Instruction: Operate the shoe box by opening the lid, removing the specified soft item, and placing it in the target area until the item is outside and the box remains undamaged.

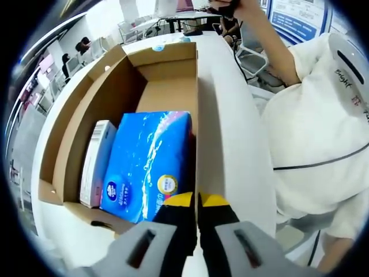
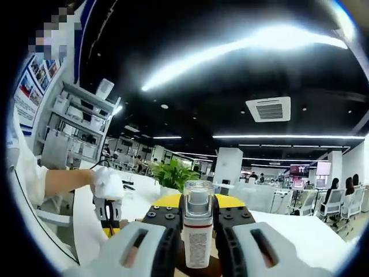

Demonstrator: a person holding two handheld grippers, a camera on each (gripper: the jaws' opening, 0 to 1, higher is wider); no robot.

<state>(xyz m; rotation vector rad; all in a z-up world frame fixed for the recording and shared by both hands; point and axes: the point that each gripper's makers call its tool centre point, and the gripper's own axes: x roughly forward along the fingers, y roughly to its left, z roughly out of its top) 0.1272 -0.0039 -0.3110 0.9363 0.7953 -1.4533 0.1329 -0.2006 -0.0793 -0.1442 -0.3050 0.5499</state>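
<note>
A: Nearest, left gripper view?
B: The left gripper (image 1: 197,203), jaws pressed together, above an open shoe box (image 1: 118,86) holding a blue tissue pack (image 1: 149,164).
A: Right gripper view?
B: The right gripper (image 2: 198,214) pinching a small bottle (image 2: 198,231).

Left tongs (image 1: 196,202) cover the near lower corner of the blue tissue pack (image 1: 147,164), and print on its round label is too small to read; the white carton (image 1: 97,161) beside it is partly hidden by the shoe box (image 1: 98,98) wall. In the right gripper view, the spray bottle (image 2: 198,231) base is hidden between the right tongs (image 2: 198,210), label text unreadable. Distant people at desks are blurred.
</note>
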